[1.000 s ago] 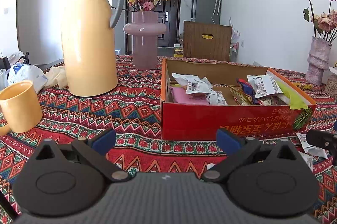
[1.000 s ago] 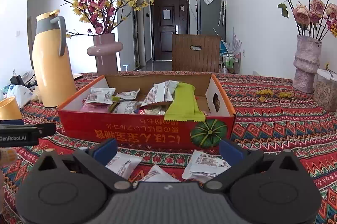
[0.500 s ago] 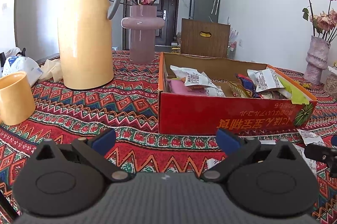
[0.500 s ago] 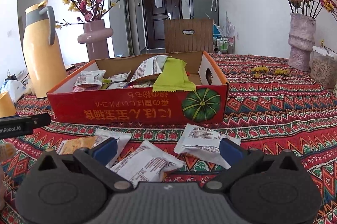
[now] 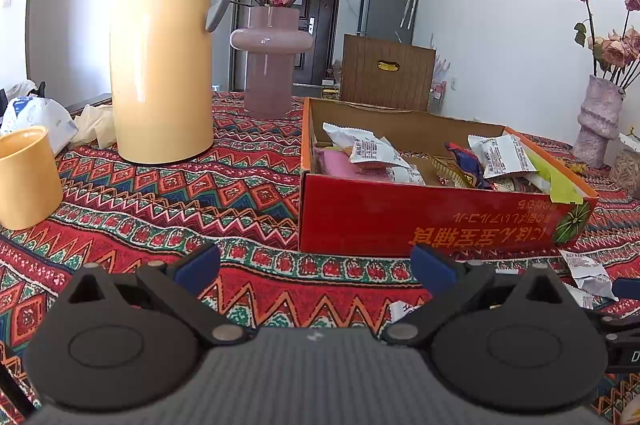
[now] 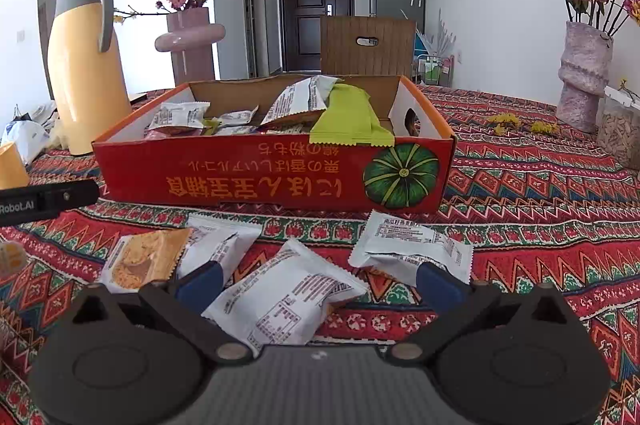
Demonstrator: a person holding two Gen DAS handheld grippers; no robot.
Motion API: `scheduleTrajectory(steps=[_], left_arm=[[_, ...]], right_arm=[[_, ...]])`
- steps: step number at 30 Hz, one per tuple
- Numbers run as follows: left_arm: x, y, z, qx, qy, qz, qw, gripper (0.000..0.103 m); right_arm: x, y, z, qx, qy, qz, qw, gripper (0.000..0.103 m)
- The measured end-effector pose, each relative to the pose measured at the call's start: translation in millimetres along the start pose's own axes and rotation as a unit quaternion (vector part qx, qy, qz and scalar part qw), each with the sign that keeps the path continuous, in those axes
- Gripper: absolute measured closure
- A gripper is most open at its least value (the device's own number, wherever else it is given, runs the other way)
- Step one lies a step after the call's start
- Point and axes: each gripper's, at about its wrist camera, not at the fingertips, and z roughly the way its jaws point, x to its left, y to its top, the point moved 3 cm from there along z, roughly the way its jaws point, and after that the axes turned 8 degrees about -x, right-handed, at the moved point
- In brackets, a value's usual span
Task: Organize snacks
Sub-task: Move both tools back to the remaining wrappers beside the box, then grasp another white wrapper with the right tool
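Four snack packets lie on the tablecloth before the red box, light, crinkly and slippery we judge, best pinched across the middle by our right gripper, jaws wide like our left gripper.

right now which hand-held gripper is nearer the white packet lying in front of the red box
Right. The right hand-held gripper hangs open directly over the white packet. The left hand-held gripper is off to the left, over bare tablecloth.

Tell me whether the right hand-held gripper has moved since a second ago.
Yes. The right hand-held gripper has dropped and tilted down: against the red box, loose packets on the tablecloth, like the white packet between its open fingers, now show.
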Motion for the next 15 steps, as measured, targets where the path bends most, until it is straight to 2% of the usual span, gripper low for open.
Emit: scheduleTrajectory(steps=[6, 15], left_arm=[[0, 0, 0, 0.000, 0.000, -0.001, 1.0000, 0.000], [1, 0, 0, -0.001, 0.002, -0.005, 1.0000, 0.000]], right_arm=[[4, 3, 7, 0.009, -0.005, 0.009, 1.000, 0.022], [10, 0, 15, 0.022, -0.006, 0.011, 1.000, 0.025]])
